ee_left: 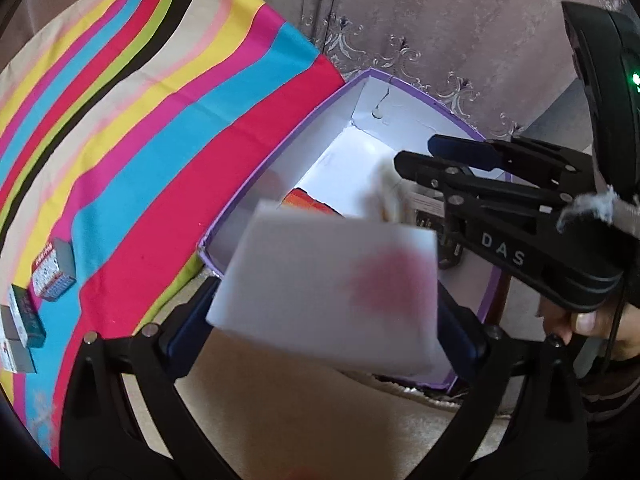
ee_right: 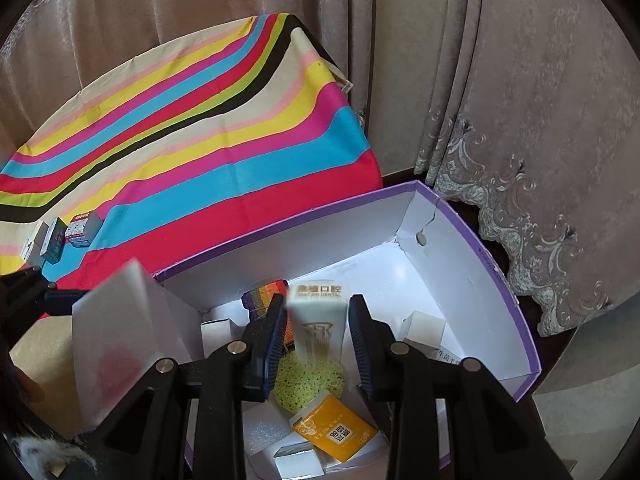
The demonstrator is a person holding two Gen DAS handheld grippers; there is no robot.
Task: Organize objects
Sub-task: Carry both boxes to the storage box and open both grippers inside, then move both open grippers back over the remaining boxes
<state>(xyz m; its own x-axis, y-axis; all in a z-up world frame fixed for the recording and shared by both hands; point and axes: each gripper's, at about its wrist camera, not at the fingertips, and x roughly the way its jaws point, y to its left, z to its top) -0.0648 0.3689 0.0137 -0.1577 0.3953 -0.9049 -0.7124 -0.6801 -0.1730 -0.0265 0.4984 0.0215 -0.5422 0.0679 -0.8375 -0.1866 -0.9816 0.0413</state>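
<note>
mauve embroidered curtains behind; striped cloth covers the table

box: matt white cardboard | tablecloth: smooth striped cloth | curtain: sheeny fabric

— What sort of place am I working in?

— A home, a living room by the look. Heavy mauve curtains with embroidered hems hang at my twelve and two o'clock, and a striped tablecloth covers the table at ten. At six, a purple shoebox holds household odds and ends.
</note>
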